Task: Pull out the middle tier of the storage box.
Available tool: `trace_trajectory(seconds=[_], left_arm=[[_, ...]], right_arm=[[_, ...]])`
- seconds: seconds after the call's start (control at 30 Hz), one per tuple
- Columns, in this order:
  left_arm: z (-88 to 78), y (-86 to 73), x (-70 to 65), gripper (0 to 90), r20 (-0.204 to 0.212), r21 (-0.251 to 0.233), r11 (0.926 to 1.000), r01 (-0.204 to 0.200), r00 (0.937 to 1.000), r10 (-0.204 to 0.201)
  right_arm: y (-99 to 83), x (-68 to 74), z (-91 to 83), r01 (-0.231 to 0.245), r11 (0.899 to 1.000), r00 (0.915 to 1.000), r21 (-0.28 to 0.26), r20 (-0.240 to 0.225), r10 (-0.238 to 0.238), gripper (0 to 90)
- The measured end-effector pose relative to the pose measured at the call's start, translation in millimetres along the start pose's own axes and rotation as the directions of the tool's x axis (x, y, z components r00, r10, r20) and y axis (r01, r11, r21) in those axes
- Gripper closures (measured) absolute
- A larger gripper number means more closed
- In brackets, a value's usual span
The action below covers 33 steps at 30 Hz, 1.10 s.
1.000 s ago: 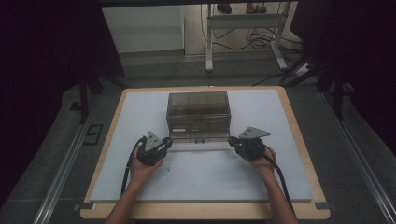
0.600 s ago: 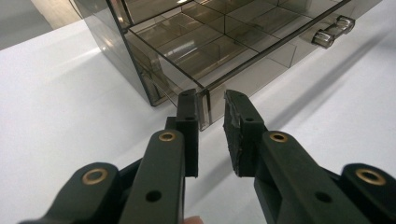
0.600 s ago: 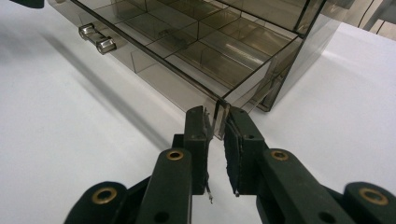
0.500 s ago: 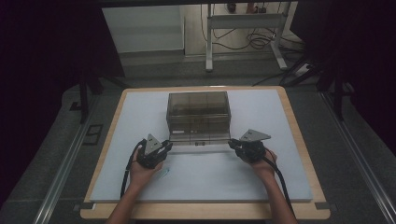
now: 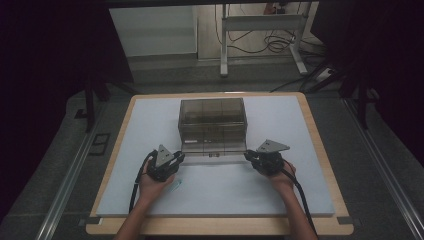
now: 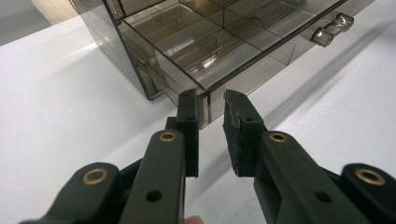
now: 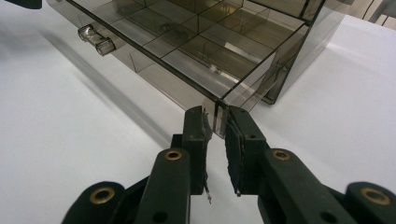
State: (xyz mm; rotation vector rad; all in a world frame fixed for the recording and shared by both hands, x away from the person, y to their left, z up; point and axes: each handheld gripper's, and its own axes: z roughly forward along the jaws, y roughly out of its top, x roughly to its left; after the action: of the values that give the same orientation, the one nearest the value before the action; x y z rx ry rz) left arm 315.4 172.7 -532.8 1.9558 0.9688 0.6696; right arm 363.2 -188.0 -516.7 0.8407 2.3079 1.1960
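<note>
A smoky see-through drawer box (image 5: 212, 112) stands mid-table on the white mat (image 5: 225, 192). Its lower drawer (image 5: 214, 146), divided into several compartments, is pulled out a little toward me. My left gripper (image 5: 180, 156) is shut on the drawer's front-left corner; in the left gripper view the corner (image 6: 211, 100) sits between the pads (image 6: 189, 126). My right gripper (image 5: 248, 155) pinches the front-right corner (image 7: 217, 114) the same way. The clear drawer handle (image 6: 330, 29) (image 7: 95, 39) lies between the two grippers.
The mat lies on a wooden board (image 5: 322, 155) whose rim shows all round. A small pale mark (image 5: 176, 184) lies on the mat near my left hand. Dark floor, rails (image 5: 70, 175) and a desk frame (image 5: 260, 30) surround the table.
</note>
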Motion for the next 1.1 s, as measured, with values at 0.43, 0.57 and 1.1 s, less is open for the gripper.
trace_trajectory(seconds=[0.43,0.57,1.1], left_arm=[[-0.2,-0.4,0.6,76.1,0.013,0.001,1.0,-0.007,0.9999,0.007],[-0.3,-0.4,1.0,73.8,0.017,0.002,0.9997,-0.022,0.9996,0.022],[-9.2,0.8,7.1,47.2,0.037,0.012,0.9997,-0.02,0.9991,0.02]], right_arm=[[-2.0,-0.4,0.7,-0.018,1.0,0.9998,-0.007,-0.006,0.018,75.2],[-2.5,-0.5,0.5,-0.019,1.0,0.9998,-0.012,-0.012,0.018,73.2],[-6.1,-4.1,-7.9,-0.042,0.999,0.999,-0.021,0.009,0.043,48.5]])
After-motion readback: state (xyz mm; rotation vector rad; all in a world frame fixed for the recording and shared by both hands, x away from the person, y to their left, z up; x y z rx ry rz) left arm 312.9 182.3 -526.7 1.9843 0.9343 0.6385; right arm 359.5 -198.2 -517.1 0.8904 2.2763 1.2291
